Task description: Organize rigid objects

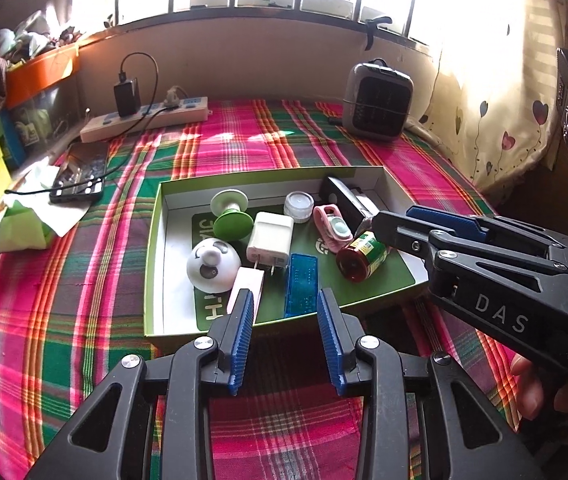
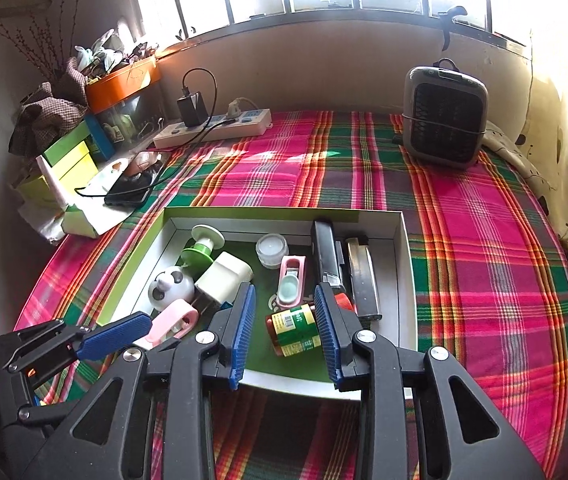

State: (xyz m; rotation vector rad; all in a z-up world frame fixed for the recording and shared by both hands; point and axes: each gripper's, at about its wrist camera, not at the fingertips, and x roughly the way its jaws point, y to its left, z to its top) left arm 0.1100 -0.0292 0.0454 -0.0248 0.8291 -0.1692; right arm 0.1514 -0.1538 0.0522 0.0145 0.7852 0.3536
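Shallow green-rimmed cardboard box [image 1: 156, 264] on plaid bench: gathered for tidiness. Red-capped green-labelled jar [image 2: 294, 330] on side, box's 5 o'clock. Left claw [image 1: 284, 312], right claw [image 2: 284, 308]: part-open, empty.

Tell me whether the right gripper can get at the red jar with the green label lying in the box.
Probably yes. The right gripper is open and empty, and the jar lies on its side in the box in line with the gap between the fingers, nothing on top of it.
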